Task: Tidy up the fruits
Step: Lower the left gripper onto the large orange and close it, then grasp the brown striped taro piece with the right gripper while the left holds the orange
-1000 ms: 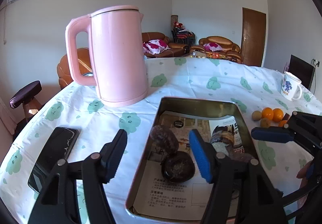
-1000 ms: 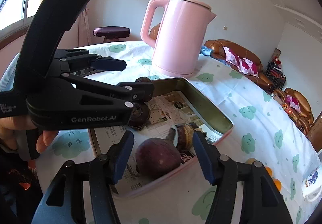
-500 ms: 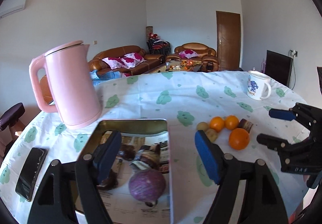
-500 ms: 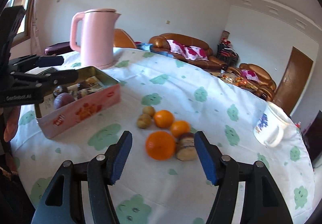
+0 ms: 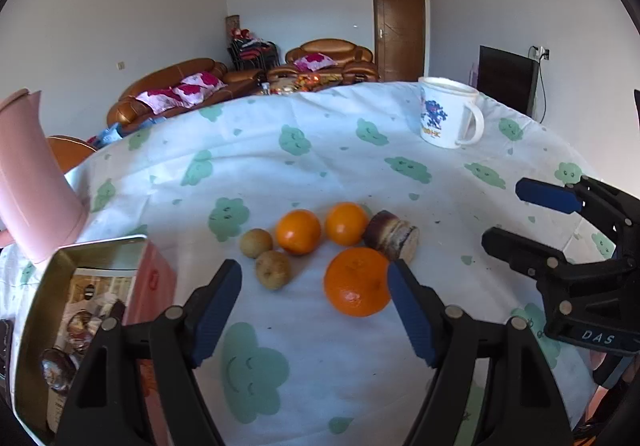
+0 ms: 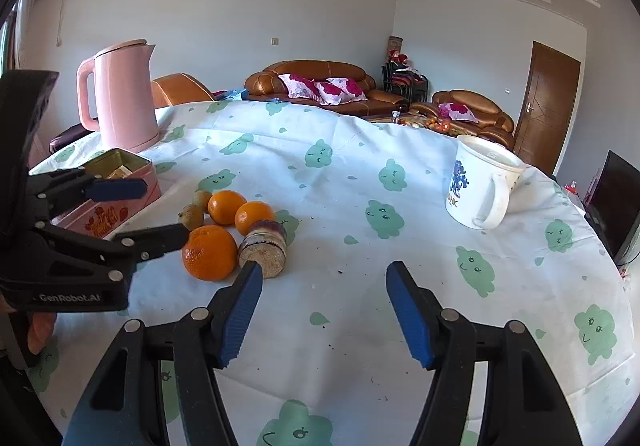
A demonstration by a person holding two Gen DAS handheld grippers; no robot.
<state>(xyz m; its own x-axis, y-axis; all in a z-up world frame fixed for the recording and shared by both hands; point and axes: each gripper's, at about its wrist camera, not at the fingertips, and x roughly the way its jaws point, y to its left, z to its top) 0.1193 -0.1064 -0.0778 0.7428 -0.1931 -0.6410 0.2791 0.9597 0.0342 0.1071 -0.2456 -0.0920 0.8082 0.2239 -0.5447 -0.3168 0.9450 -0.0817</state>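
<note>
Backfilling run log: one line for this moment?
left gripper: open, empty | right gripper: open, empty | large round orange: on tablecloth | pink metal tin: left

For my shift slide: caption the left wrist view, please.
Open left gripper above the large orange among loose fruit, pink tin at left.

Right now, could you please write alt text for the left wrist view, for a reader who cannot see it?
The open left gripper points at a big orange on a cloud-print tablecloth, nothing between its fingers. Behind lie two smaller oranges, two brown fruits and a cut dark piece. A tin sits left, a mug behind, the right gripper at right.
</note>
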